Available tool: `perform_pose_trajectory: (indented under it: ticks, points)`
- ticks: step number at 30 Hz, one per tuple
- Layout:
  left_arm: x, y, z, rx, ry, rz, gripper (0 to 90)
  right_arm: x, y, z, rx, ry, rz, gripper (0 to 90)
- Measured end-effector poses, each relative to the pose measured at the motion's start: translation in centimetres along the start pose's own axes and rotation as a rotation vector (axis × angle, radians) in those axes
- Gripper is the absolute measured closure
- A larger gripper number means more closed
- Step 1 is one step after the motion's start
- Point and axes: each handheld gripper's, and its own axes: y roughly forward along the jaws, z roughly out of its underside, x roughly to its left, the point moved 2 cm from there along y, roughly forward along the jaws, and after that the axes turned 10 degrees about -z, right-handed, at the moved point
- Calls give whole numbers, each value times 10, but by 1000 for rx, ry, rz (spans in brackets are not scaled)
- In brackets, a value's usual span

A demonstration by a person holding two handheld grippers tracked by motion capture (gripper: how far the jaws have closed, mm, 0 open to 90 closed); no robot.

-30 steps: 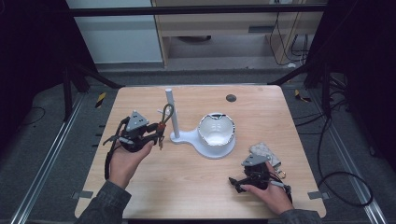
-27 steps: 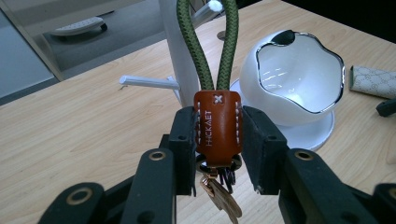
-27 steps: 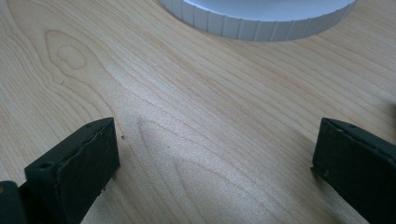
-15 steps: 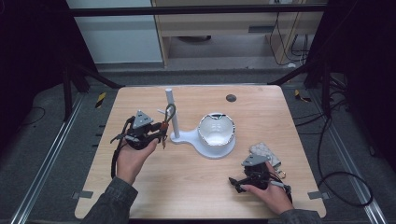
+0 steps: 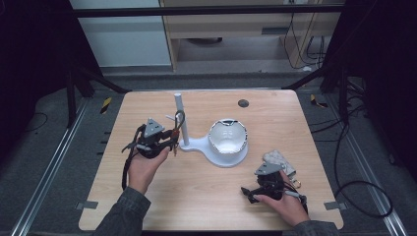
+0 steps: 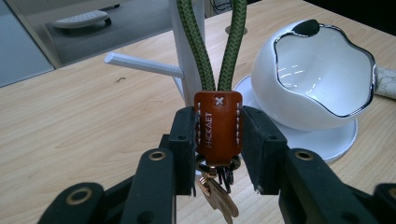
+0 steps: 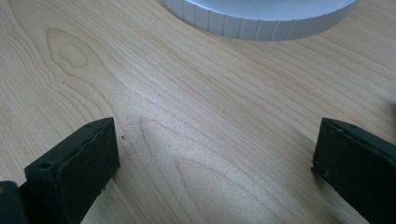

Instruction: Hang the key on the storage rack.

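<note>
We have the key ring (image 6: 217,126) clamped in our left gripper (image 6: 217,140) by its brown leather tab, the two black jaws pressing on either side of it so that the green cord loop (image 6: 212,51) stands up free above the grip and the keys (image 6: 215,196) dangle below. Holding it by the tab looks deliberate: it leaves the loop open and upright, ready, we judge, to be dropped over a peg. In the high view the left gripper (image 5: 156,139) sits just beside the white stand (image 5: 183,120), with the loop close to the upright post, and in the left gripper view a thin white side peg (image 6: 142,64) juts out from that post right behind the cord. We cannot tell whether the cord already touches the post or peg. The white bowl (image 5: 227,138) with its wavy shiny rim rests on the same base to the right, probably a dish for small things, and it is not in our way. Our right gripper (image 5: 268,189) rests low at the near right of the wooden table (image 5: 206,206), its jaws spread wide with nothing between them but bare wood, parked there so the left hand has room. A small patterned pouch (image 5: 279,161) lies just beyond it, untouched.
</note>
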Motion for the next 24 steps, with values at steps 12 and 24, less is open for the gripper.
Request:
perform_pose_trajectory:
  ticks: [12, 24]
  points:
    - [-2, 15, 6, -18, -27, -9, 653, 0, 0, 0, 0, 0, -1, 4]
    - [-4, 25, 8, -43, -41, -18, 652, 0, 0, 0, 3, 2, -1, 4]
